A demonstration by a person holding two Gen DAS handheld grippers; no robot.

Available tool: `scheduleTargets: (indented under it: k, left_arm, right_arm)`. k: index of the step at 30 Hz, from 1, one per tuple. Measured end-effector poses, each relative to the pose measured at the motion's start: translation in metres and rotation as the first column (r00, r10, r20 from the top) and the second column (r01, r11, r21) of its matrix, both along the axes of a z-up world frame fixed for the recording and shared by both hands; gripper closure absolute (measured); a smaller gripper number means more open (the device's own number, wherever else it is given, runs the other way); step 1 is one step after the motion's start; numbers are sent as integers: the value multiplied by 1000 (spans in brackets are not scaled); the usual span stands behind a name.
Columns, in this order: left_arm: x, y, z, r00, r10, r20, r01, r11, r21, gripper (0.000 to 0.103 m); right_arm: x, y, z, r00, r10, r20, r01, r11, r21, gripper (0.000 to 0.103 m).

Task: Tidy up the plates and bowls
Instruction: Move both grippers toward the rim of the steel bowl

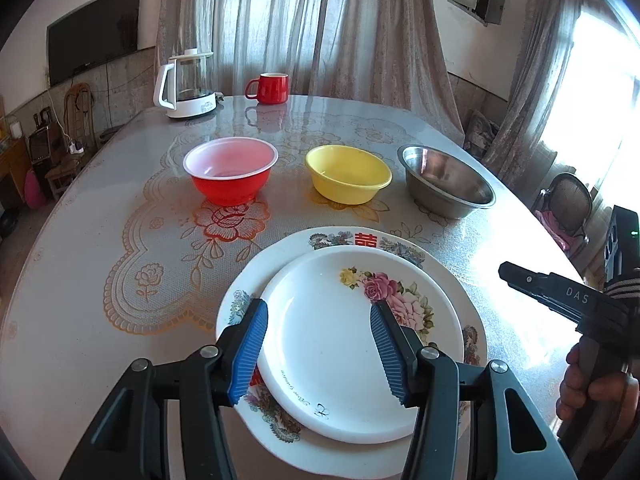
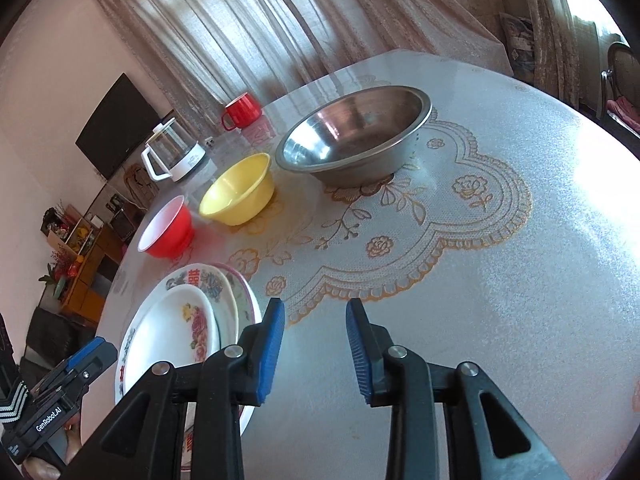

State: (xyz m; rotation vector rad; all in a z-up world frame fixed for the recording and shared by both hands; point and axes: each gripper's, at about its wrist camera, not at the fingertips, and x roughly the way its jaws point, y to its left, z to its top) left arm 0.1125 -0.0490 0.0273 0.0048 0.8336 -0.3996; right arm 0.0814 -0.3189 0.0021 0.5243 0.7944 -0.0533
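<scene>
A small white plate with a rose print lies on a larger plate with a floral rim at the table's near edge. My left gripper hovers over them, open, its blue pads apart on either side of the small plate's left half without pressing it. Behind the plates a red bowl, a yellow bowl and a steel bowl stand in a row. My right gripper is open over bare tablecloth, right of the plate stack, with nothing between its fingers. A pink-rimmed plate edge shows under the stack.
A glass kettle on a white base and a red mug stand at the table's far side. The round table carries a lace-pattern cloth. A chair stands beyond the right edge.
</scene>
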Motion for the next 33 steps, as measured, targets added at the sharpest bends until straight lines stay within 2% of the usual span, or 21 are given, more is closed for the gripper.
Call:
scheduleTargets:
  k: [3,7,10,14,17,21,25,30,33]
  left_arm:
    - [5,-6,-1,999,-26,-30,26,999,-22,47]
    - [7,-18,7,998,-65,6,65,997,-39,39]
    - [16,-29,13,997,-83,8,83,994,-66,28]
    - [36,-47,19,994,-108,-29,104,987,-119,27]
    - [54,-62,19,988,-123,-96,108,984,-143,27]
    - [71,-86,16,980,-140,-141,118,981,-152,27]
    - [83,-109,14,974,-162,-158,136,978,-160,18]
    - [89,-123,7,963,-187,-195,156,974,-164,18]
    - [93,-127,6,966,-173,-192,147,978,-145,18]
  right_arm:
    - [0,-13,4,999,-41,17,41,999,8,72]
    - [2,-29,6,997,-78,25,78,997,-4,72]
    - [5,-41,8,994,-101,29,101,995,7,72]
    - [17,-58,14,992,-120,26,120,992,31,72]
    - [25,-72,22,988,-146,53,143,988,53,67]
    - [42,-86,31,983,-168,76,165,985,40,67]
    - [61,-96,33,984,-163,75,161,986,29,67]
    - [88,-109,31,982,-174,71,171,984,39,67]
    - [102,-116,26,982,-181,63,176,982,66,67]
